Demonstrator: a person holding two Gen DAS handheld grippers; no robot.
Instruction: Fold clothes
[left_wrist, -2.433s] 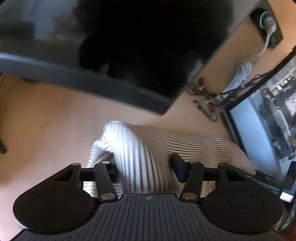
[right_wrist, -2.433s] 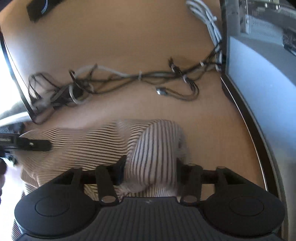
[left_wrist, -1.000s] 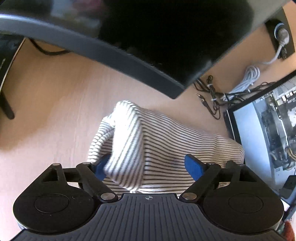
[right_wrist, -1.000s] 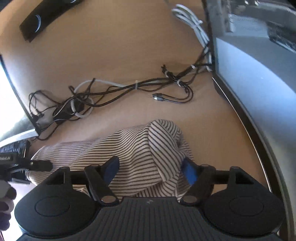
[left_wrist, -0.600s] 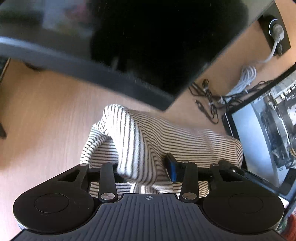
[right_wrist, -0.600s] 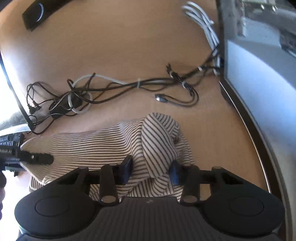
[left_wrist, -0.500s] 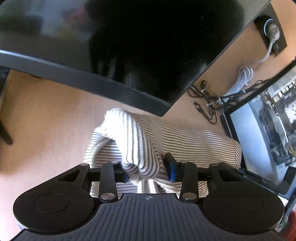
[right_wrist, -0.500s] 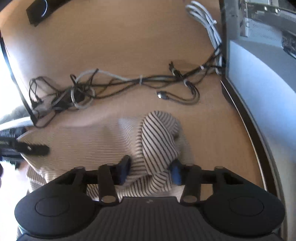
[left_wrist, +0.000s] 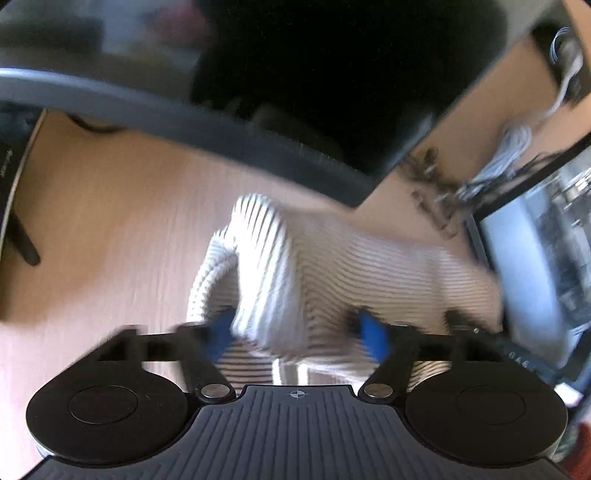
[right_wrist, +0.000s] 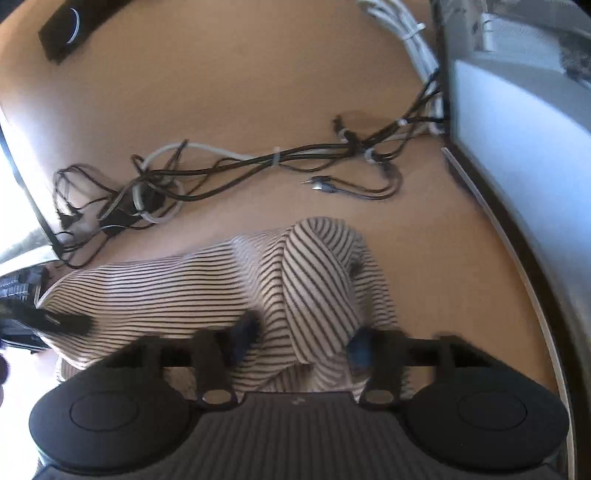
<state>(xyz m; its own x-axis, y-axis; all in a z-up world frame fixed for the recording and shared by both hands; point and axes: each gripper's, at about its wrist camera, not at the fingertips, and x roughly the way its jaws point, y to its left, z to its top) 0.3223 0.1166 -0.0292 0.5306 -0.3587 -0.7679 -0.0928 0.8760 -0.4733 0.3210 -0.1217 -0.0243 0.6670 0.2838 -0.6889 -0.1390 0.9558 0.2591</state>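
Note:
A white garment with thin black stripes (left_wrist: 332, 273) lies bunched on the wooden desk (left_wrist: 110, 229), stretched between both grippers. My left gripper (left_wrist: 295, 336) stands open, blue pads apart on either side of a raised fold at the garment's left end; the frame is blurred. My right gripper (right_wrist: 303, 339) is partly open around a raised fold of the same garment (right_wrist: 314, 280) at its right end, pads close to the cloth. The left gripper's finger shows at the far left of the right wrist view (right_wrist: 55, 321).
A dark monitor (left_wrist: 295, 74) hangs over the desk behind the garment. A tangle of black and white cables (right_wrist: 240, 166) lies beyond it. A computer case (right_wrist: 524, 129) stands at the right. A black power strip (right_wrist: 70, 26) lies far back.
Both grippers, shut on the garment's folds half a second ago, have spread their jaws. The cloth has sagged lower onto the desk. The left view has swung and blurred.

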